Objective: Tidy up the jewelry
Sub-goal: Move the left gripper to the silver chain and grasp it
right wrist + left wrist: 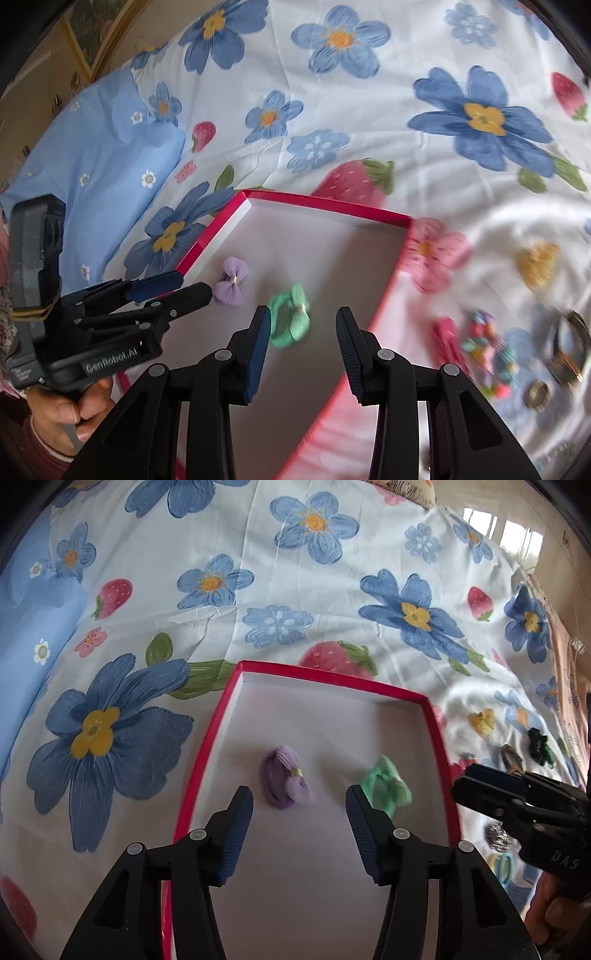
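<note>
Flowered bedsheet (295, 602) (blue blooms, strawberries), pale blue pillow (99, 170) at its edge.

A home bedroom: flowered bedsheet (295, 590) and blue pillow (96, 166).

A bed covered by a white sheet (325, 590) printed with blue flowers and strawberries carries everything. A red-rimmed box (207, 746) lies flat on it, straight ahead of the fingers (236, 812). To the right of the fingers (347, 343) loose pieces rest on the sheet: a pink clip (448, 338), a multicoloured bead string (487, 350), a gold ring (537, 395), a yellow bow (537, 264). A pale blue pillow (92, 173) lies far left
</note>
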`<action>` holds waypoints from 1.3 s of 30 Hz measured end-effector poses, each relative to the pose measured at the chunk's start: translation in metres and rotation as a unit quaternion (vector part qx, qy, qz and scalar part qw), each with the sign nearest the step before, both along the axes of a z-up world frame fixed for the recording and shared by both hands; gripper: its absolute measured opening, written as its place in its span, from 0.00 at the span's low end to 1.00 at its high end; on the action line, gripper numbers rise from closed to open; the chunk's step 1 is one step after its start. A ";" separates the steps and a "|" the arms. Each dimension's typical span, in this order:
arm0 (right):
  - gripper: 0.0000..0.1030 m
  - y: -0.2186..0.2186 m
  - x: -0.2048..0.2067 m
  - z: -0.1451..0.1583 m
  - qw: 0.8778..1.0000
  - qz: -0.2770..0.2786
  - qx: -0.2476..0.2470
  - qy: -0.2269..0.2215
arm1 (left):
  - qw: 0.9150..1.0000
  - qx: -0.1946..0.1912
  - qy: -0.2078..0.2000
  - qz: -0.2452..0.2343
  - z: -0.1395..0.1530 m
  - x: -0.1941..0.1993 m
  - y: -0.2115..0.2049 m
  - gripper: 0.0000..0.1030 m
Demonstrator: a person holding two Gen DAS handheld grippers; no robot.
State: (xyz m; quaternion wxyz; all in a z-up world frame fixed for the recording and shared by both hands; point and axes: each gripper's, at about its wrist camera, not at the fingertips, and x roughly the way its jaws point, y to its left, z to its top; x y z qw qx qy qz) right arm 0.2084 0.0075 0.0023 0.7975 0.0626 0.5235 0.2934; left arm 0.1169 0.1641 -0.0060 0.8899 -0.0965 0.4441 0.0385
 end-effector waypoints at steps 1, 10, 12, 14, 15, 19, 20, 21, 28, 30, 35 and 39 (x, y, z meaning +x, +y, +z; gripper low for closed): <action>0.38 -0.006 -0.004 0.003 1.000 -0.003 0.000 -0.003 | 1.000 -0.006 -0.004 -0.002 0.003 -0.007 -0.004 0.51; 0.38 -0.094 -0.042 0.015 0.997 -0.080 -0.014 0.000 | 0.998 -0.022 -0.022 -0.046 0.027 -0.045 -0.042 0.51; 0.38 -0.110 -0.049 0.017 0.996 -0.092 -0.018 -0.001 | 0.997 -0.025 -0.025 -0.062 0.031 -0.049 -0.052 0.51; 0.38 -0.126 -0.055 0.018 0.994 -0.106 -0.023 -0.003 | 0.996 -0.026 -0.024 -0.078 0.033 -0.052 -0.062 0.51; 0.38 -0.132 -0.058 0.018 0.993 -0.112 -0.025 -0.003 | 0.996 -0.026 -0.023 -0.086 0.034 -0.052 -0.067 0.51; 0.38 -0.157 -0.070 0.019 0.990 -0.133 -0.038 -0.006 | 0.994 -0.021 -0.017 -0.110 0.035 -0.051 -0.086 0.51; 0.38 -0.163 -0.073 0.019 0.990 -0.139 -0.039 -0.006 | 0.993 -0.021 -0.014 -0.114 0.034 -0.049 -0.090 0.51; 0.38 -0.169 -0.075 0.018 0.989 -0.144 -0.042 -0.005 | 0.993 -0.020 -0.012 -0.118 0.033 -0.047 -0.093 0.50; 0.38 -0.208 -0.087 0.012 0.981 -0.182 -0.064 -0.002 | 0.990 -0.012 0.004 -0.137 0.027 -0.024 -0.121 0.50; 0.38 -0.215 -0.091 0.009 0.979 -0.188 -0.073 -0.001 | 0.990 -0.010 0.009 -0.142 0.022 -0.017 -0.133 0.50; 0.47 -0.219 -0.095 -0.001 0.980 -0.182 -0.080 0.009 | 0.986 -0.005 0.028 -0.163 0.005 0.001 -0.157 0.51; 0.56 -0.213 -0.092 -0.009 0.981 -0.169 -0.089 0.010 | 0.983 0.004 0.048 -0.175 -0.010 0.019 -0.171 0.51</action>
